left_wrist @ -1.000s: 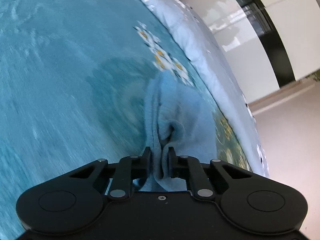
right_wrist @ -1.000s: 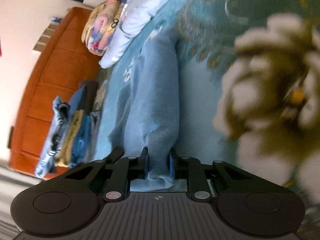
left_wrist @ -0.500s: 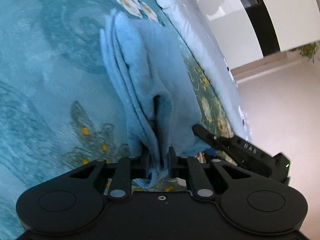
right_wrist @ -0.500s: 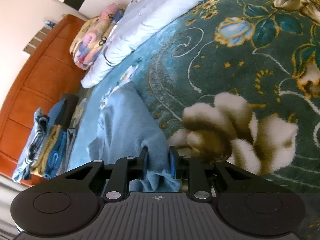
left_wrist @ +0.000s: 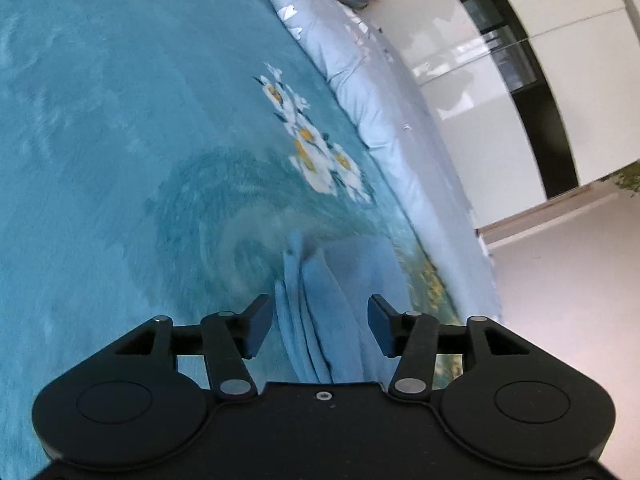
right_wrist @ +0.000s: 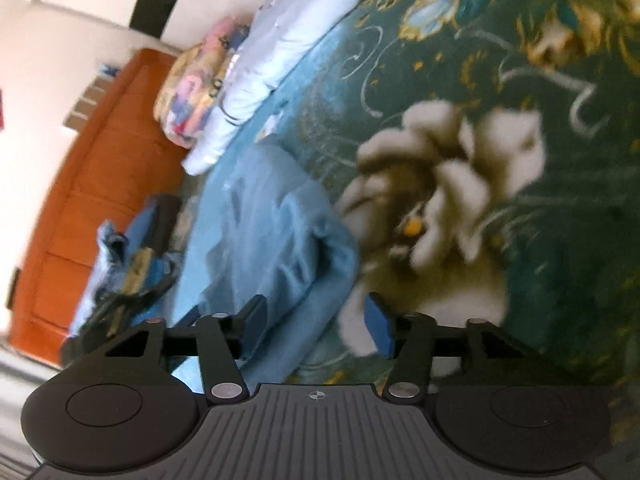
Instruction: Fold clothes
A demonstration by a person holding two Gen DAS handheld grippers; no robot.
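The left claw (left_wrist: 318,326) stands wide, its jaws having just been opening, and the folded light-blue fleece garment (left_wrist: 336,300) lies loose between its pads, touching neither, on the teal floral plush bed blanket (left_wrist: 100,160). The right claw (right_wrist: 314,326) is likewise spread, its jaws also just opened, with the same soft blue garment (right_wrist: 272,240) lying between and ahead of it; motion blur makes it hard to tell whether its left pad brushes the cloth. Beside the blanket lies a pale-blue rolled quilt (left_wrist: 384,120), and near an orange wooden headboard (right_wrist: 80,200) sits a heap of folded clothes (right_wrist: 124,272).
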